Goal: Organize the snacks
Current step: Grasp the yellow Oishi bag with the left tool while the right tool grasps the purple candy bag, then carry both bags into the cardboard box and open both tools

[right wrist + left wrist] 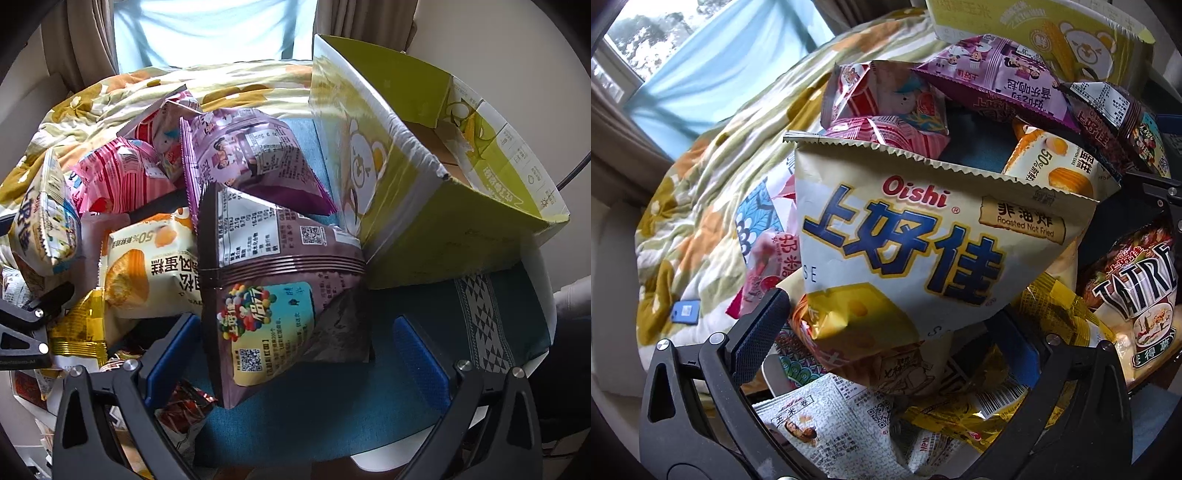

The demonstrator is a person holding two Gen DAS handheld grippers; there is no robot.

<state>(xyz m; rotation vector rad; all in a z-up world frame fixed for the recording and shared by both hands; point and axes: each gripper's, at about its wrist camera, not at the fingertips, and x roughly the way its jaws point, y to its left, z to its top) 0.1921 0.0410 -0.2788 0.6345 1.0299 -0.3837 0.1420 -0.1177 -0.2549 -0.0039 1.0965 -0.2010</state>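
Note:
A pile of snack bags lies on a blue cloth. In the left wrist view my left gripper is open around the lower part of a big white Oishi cheese bag; its fingers stand wide on either side. In the right wrist view my right gripper is open, with a dark brown candy bag between its fingers, nearer the left finger. A purple bag, a cream cake bag and pink bags lie behind. The Oishi bag shows at the far left.
An open yellow-green carton with a bear print stands at the right, also at the top of the left view. A floral blanket lies behind the pile. A TATREL bag, gold bags and a white printed bag surround the Oishi bag.

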